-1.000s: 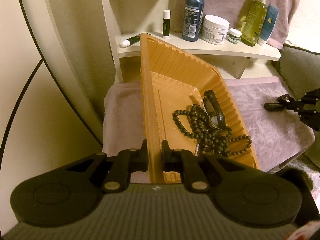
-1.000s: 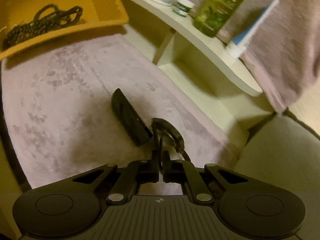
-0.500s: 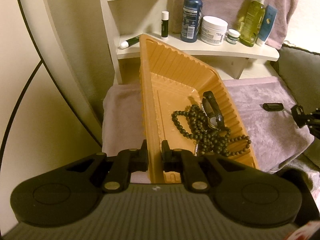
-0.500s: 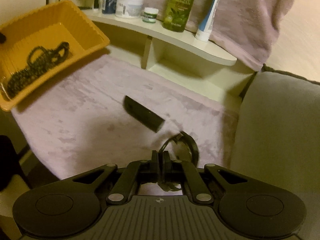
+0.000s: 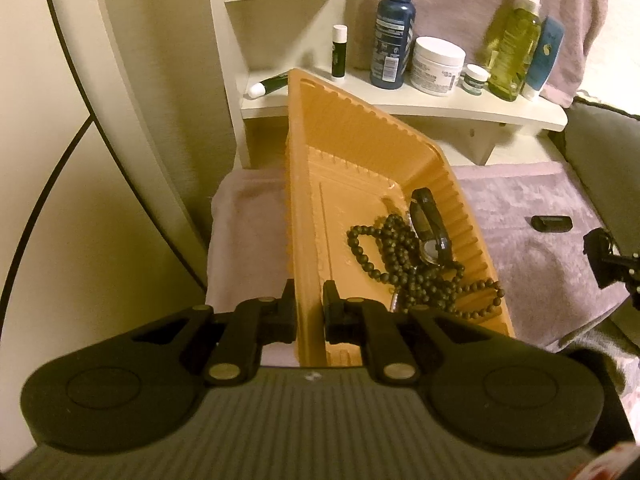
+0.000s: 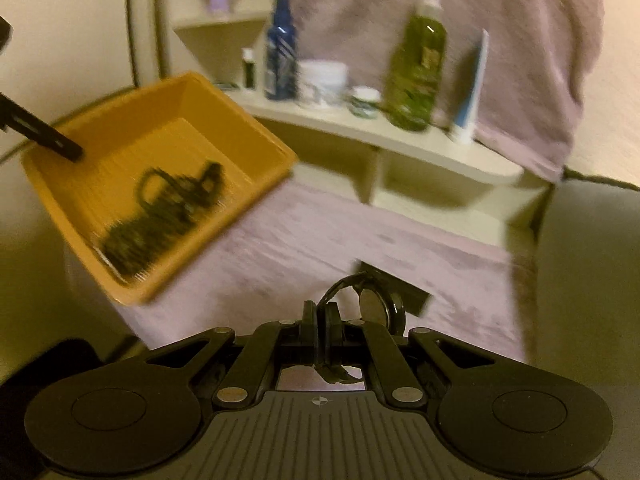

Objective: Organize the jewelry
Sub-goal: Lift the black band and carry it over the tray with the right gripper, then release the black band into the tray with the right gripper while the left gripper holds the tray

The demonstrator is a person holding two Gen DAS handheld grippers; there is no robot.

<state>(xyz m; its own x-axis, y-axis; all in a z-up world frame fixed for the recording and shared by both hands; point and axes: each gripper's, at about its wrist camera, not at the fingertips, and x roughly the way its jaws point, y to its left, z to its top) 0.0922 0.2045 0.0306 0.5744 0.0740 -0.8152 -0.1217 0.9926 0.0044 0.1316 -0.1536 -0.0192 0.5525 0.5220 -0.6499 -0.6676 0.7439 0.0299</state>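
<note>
My left gripper (image 5: 309, 300) is shut on the near rim of an orange tray (image 5: 308, 216) and holds it tilted above the purple cloth. Inside lie a dark bead necklace (image 5: 404, 268) and a black watch (image 5: 430, 226). The tray (image 6: 248, 136) also shows blurred in the right wrist view. My right gripper (image 6: 321, 316) is shut on the strap of a second black watch (image 6: 376, 304), lifted over the cloth. It shows at the right edge of the left wrist view (image 5: 608, 256). A small black bar (image 5: 551, 223) lies on the cloth.
A purple cloth (image 5: 520, 240) covers the surface. Behind stands a cream shelf (image 5: 440, 100) with a blue bottle (image 5: 392, 36), a white jar (image 5: 438, 66), a green bottle (image 5: 514, 48) and small tubes. A grey cushion (image 5: 600, 152) lies at right.
My right gripper has lifted the watch off the cloth, pulled back from the black bar and swung left toward the tray. The left gripper and tray have hardly moved.
</note>
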